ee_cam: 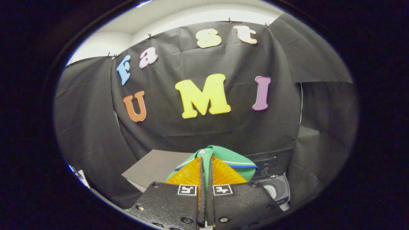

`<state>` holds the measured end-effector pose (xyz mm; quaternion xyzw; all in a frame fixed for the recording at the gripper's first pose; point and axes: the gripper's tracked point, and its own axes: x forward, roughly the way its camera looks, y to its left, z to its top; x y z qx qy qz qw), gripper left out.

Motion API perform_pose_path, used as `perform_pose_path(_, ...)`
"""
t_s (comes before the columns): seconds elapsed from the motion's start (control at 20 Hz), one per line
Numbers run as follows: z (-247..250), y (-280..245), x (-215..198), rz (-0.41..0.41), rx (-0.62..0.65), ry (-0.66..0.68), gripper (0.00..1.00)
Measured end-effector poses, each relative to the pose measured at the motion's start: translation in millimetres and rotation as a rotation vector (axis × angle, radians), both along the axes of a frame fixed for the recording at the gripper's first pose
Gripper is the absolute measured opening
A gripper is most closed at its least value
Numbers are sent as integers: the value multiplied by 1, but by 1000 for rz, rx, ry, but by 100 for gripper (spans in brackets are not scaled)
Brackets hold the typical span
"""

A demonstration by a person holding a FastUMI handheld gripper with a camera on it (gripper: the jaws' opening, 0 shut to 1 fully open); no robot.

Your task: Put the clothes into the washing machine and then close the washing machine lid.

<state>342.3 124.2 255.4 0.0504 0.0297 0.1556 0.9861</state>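
The gripper (206, 169) has its fingers (188, 174) pressed together on a green garment (235, 159), which shows white and blue stripes along one edge and a small button near its top fold. The cloth bunches up over and around the fingertips, held off the surfaces below. Beyond and to the right of the fingers sits the washing machine (274, 179), dark-bodied, with a pale rounded part lower down; what is inside it cannot be told. To the left, beyond the fingers, lies a flat grey panel (153, 166), tilted, which may be the machine's lid.
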Motion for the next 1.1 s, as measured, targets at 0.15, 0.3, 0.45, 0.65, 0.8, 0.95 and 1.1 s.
perform_pose_path(0.15, 23, -39, 9, 1, 13, -32, 5)
perform_pose_path(0.3, 38, -76, 24, 13, 1, -65, 5)
perform_pose_path(0.45, 38, -110, 46, 26, -8, -69, 5)
perform_pose_path(0.65, 19, -145, 79, 40, -25, -27, 5)
perform_pose_path(0.8, -13, -159, 107, 61, -49, 25, 6)
perform_pose_path(0.95, -49, -165, 128, 88, -72, 81, 5)
perform_pose_path(1.1, -89, -167, 148, 113, -107, 138, 5)
